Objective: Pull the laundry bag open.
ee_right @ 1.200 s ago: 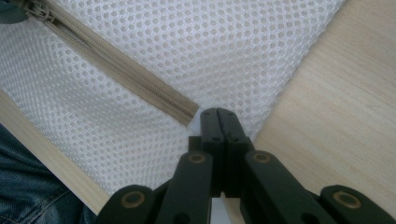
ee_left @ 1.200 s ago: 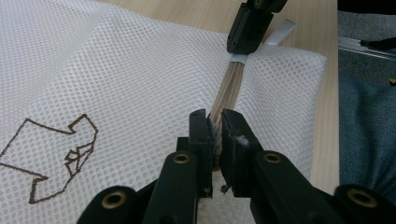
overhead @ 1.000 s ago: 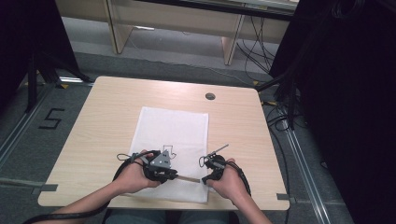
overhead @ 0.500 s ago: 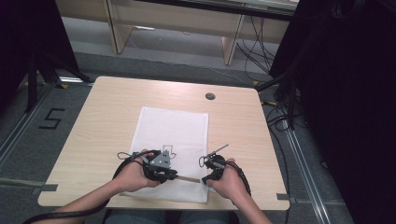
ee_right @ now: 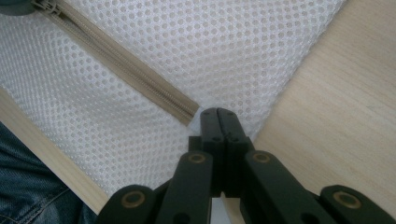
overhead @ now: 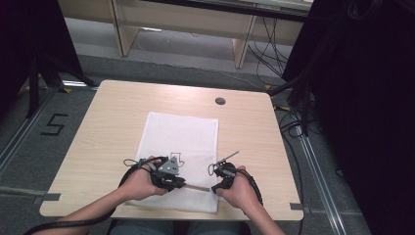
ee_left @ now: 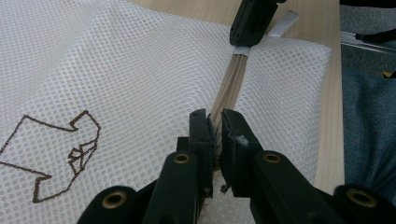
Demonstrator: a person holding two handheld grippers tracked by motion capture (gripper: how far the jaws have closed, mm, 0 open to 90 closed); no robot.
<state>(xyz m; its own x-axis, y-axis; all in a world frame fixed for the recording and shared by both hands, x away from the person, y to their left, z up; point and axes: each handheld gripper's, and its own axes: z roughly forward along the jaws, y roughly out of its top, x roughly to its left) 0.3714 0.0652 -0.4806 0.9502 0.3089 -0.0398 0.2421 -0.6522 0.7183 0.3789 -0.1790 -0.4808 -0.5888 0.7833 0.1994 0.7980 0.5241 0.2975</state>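
Grippers work near edge of table (overhead: pixel 112 112): left gripper (ee_left: pixel 214 133) clenched on zipper (ee_right: pixel 126 63), prob. at the slider; right gripper (ee_right: pixel 218 116) pinches mesh bag (overhead: pixel 181 134) at zipper's end, apparently anchoring it. Bag lies flat, mid-table beyond.

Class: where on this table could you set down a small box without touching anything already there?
Free: bare table left of the mesh bag, the strip beyond it near the grommet, and wood right of it. Crowded: the near edge, with left tongs and right tongs.
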